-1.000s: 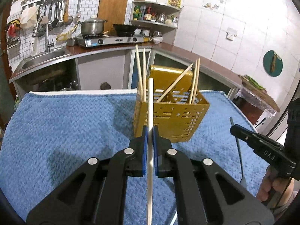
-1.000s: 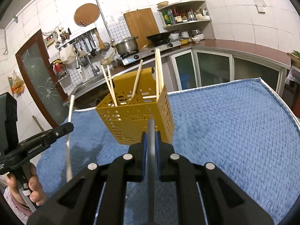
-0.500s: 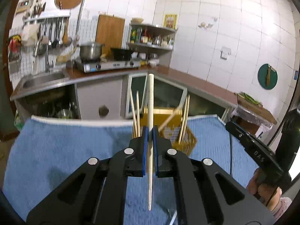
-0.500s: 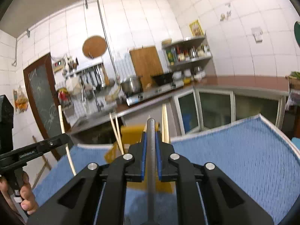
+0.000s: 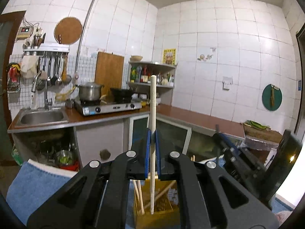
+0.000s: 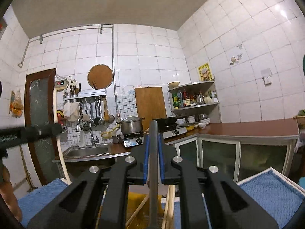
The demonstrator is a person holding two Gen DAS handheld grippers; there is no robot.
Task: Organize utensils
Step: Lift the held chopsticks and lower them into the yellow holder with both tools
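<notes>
My left gripper [image 5: 152, 133] is shut on a pale wooden chopstick [image 5: 153, 103] that stands upright, its lower end hanging just above the yellow perforated holder [image 5: 160, 219]. Several chopsticks lean inside that holder. My right gripper [image 6: 153, 139] is shut on a dark grey utensil handle [image 6: 153, 162], also held upright, above the same yellow holder [image 6: 137, 200]. The right gripper [image 5: 228, 145] shows blurred in the left wrist view; the left gripper [image 6: 55, 128] with its chopstick [image 6: 57, 133] shows at the left of the right wrist view. The utensil's working end is hidden.
A blue towel [image 5: 34, 181] covers the table under the holder. Behind it runs a brown kitchen counter [image 6: 247, 129] with a sink [image 5: 42, 116], a gas stove with a pot [image 5: 91, 92], a corner shelf of bottles and hanging ladles. A person's hand [image 6: 7, 190] shows at far left.
Both grippers rose and tilted up toward level, so the holder dropped to the bottom of each view. The chopstick and the grey utensil stayed clamped. The two grippers came closer over the holder.
</notes>
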